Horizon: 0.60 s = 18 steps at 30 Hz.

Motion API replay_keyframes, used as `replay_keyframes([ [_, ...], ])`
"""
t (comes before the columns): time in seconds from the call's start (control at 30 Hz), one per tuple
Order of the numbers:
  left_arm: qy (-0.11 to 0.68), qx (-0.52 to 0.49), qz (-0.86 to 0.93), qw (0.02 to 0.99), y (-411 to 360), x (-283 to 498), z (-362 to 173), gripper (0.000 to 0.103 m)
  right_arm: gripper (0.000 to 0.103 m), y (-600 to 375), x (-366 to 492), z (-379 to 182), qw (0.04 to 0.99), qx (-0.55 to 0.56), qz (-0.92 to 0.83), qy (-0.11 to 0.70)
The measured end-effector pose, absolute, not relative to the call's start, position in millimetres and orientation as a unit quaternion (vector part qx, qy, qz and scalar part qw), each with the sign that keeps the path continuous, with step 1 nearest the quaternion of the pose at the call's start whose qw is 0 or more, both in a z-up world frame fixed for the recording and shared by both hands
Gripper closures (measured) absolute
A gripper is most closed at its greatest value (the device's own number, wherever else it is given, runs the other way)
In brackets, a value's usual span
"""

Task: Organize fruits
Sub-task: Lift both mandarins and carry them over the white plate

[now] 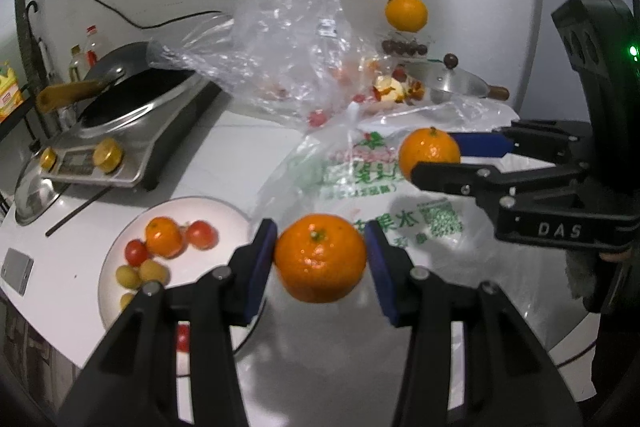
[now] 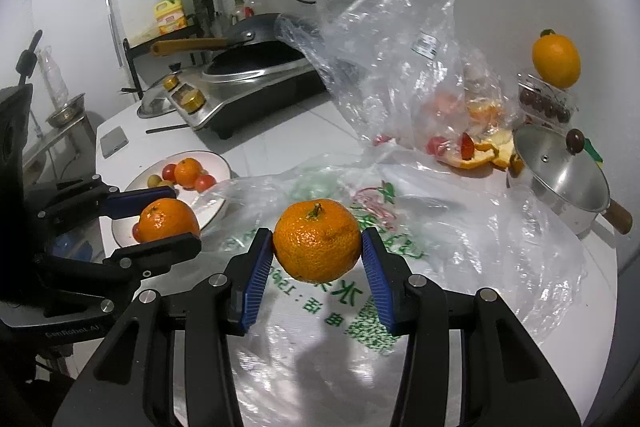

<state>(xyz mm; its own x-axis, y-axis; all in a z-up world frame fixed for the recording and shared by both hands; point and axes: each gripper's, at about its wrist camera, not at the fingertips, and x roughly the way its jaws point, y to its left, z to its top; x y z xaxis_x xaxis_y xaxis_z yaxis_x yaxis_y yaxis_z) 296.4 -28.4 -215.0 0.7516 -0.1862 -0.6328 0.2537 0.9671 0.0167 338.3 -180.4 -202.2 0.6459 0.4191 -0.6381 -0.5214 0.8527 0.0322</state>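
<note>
White plate holds a mandarin, tomatoes and perhaps (blurry) longans; both jaws each clamp a tangerine.

Two mandarins off the counter, each clamped between blue gripper pads, stem up: the left-hand mandarin hangs by the plate's right rim, the right-hand mandarin over the printed bag. White plate sits near the counter's front-left edge, holding one small mandarin, red cherry tomatoes and yellow-green small fruits, clustered on its left side.
</note>
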Motion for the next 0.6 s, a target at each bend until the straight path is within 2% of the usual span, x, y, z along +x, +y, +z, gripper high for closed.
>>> replay_keyframes([
  [0.6, 0.326, 0.027, -0.073, 0.942, 34, 268, -217, 0.057, 0.055, -124, 325, -196, 0.894, -0.109, 0.288, 0.326],
])
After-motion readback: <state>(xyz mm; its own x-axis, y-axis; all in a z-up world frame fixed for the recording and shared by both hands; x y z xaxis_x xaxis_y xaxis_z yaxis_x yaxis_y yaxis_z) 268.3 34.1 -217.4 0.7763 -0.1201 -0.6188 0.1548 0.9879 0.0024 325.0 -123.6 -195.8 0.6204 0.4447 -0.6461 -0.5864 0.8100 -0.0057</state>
